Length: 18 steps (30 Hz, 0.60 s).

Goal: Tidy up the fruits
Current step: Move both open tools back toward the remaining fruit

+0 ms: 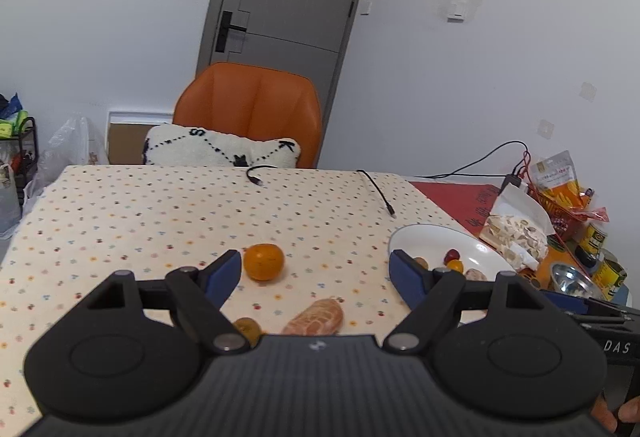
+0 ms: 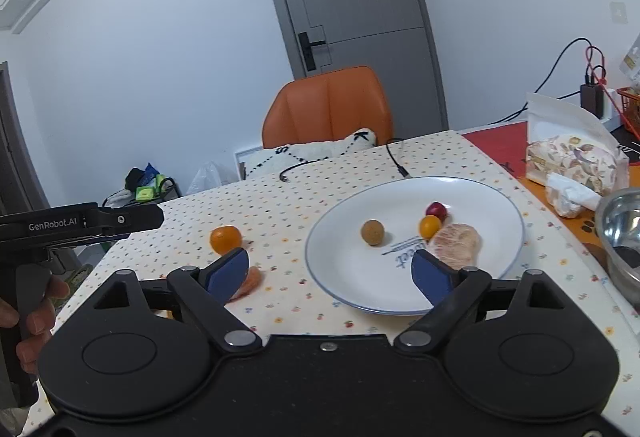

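Observation:
A white plate (image 2: 348,237) holds a brown longan (image 2: 372,232), a red cherry tomato (image 2: 436,211), a yellow cherry tomato (image 2: 430,227) and a peeled mandarin (image 2: 457,243). The plate also shows in the left wrist view (image 1: 424,241). On the dotted cloth lie a whole mandarin (image 1: 263,261), a peeled mandarin half (image 1: 316,318) and a brown longan (image 1: 247,329). My left gripper (image 1: 316,269) is open and empty above the peeled half. My right gripper (image 2: 330,273) is open and empty over the plate's near left rim. The whole mandarin (image 2: 226,239) and peeled half (image 2: 250,283) sit left of it.
Snack bags (image 2: 572,157), a steel bowl (image 2: 624,233) and cans (image 1: 600,249) crowd the right side of the table. Two black cables (image 1: 378,193) lie at the far edge. An orange chair (image 1: 250,105) with a cushion stands behind the table.

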Tool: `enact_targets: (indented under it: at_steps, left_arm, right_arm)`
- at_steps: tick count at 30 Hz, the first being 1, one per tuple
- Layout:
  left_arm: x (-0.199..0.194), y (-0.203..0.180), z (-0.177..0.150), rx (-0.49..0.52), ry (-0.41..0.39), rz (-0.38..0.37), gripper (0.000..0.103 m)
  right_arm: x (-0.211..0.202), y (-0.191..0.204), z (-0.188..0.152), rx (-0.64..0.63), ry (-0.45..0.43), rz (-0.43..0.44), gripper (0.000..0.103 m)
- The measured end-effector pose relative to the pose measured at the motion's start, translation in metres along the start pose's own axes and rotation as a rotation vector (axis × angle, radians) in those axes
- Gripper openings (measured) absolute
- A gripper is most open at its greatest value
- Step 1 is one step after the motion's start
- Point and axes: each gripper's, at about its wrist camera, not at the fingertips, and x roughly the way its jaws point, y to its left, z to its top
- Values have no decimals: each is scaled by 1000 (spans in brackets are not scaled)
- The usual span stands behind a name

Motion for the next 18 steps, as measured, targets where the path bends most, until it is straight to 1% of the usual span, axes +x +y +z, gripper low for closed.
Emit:
enact_targets:
  at_steps: [6,13,15,18]
  left_arm:
    - [-8,16,-2,-19,-7,36,79]
    - [-13,36,-6,-51,10,66,80]
    - [-12,41,-8,-59,29,79,80]
    - [-13,49,-11,-60,36,96,80]
  right_arm:
    - [5,10,1,-10,2,21,93]
    - [11,21,1,-5,6,59,103]
    - [14,24,1,-3,12,65,103]
    - [19,27,-1,2,23,74,103]
